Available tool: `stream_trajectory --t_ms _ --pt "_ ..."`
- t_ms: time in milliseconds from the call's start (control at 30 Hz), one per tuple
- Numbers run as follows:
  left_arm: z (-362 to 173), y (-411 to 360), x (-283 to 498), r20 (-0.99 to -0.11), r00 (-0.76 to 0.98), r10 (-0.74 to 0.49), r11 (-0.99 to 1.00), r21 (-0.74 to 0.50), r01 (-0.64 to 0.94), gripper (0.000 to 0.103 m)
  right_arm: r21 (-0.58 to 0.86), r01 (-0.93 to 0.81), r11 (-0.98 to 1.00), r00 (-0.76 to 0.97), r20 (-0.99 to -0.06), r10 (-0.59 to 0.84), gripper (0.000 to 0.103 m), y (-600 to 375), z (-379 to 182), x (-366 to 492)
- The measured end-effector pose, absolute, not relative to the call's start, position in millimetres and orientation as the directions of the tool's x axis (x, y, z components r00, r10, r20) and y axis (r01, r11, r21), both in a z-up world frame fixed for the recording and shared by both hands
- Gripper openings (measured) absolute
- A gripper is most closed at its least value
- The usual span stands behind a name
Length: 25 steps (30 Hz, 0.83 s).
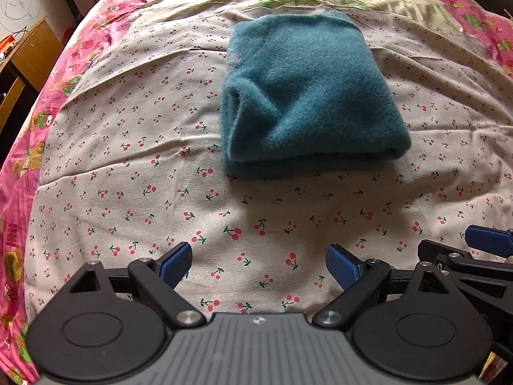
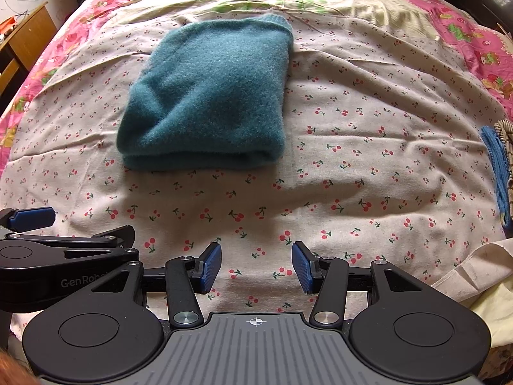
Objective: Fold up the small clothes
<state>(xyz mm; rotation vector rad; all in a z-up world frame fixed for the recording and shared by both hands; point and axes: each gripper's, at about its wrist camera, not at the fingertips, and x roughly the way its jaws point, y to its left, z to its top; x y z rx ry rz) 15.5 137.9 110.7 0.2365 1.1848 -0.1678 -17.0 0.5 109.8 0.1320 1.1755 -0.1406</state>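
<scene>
Left gripper (image 1: 258,264) hangs low over the bed w/ its blue pads (image 1: 174,264) spread wide apart, nothing between them. Right gripper (image 2: 256,268) sits just beside it on the right, jaws also apart & empty; each one shows at the edge of the other's view (right gripper (image 1: 487,240) at far right of left wrist cam, left gripper (image 2: 30,218) at far left of right wrist cam). Neither touches any cloth.

Teal fleece garment (image 1: 307,96) lies folded into a thick rectangular bundle on the cherry-print sheet (image 1: 128,160), ahead of both grippers & well apart from them. Folded edge faces the grippers, layers stacked; small crease on its left side. In right wrist cam the same garment (image 2: 208,96) sits ahead & to the left.

Sheet is a bit wrinkled, spread over a pink floral bedcover (image 1: 19,160) that shows round the edges. Blue knit item (image 2: 497,166) lies at the right edge of the bed; what it is, can't tell. Wooden cabinet (image 1: 22,61) stands off to the left of the bed.
</scene>
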Motion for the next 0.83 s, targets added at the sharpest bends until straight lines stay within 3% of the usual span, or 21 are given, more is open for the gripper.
stream_trajectory --t_ms 833 --pt "108.4 139.7 16.2 -0.932 0.363 0.008 0.965 0.102 0.241 0.1 0.03 0.177 0.984 0.379 -0.925 -0.04 0.048 3.6 109.3 -15.4"
